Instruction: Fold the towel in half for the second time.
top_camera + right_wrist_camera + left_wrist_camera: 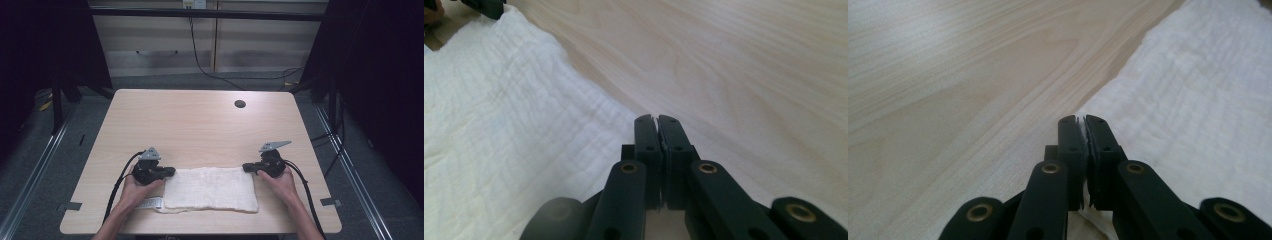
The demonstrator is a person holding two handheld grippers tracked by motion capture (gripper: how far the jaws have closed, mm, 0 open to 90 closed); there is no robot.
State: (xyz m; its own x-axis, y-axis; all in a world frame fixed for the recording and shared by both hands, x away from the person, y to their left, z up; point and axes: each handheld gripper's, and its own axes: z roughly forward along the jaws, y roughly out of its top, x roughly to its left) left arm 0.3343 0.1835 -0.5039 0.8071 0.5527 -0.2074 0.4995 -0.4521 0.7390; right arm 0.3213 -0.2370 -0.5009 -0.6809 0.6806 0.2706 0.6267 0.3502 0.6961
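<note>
We see the folded white cloth (210, 189) lying low in the centre of the frame, the left gripper (169, 171) and right gripper (248, 167) each pinching a far corner. Both bites look thin (a mere sliver shows between the left jaws), so we judge that a lift could let a corner slip and the fold sag on the table (200, 120).

No readable text, label, brand, number or sign anywhere, small label strip (150, 203) at the white towel's (210, 189) near left corner too small and blurred to read, pale wooden desk (200, 120) bore no markings
</note>
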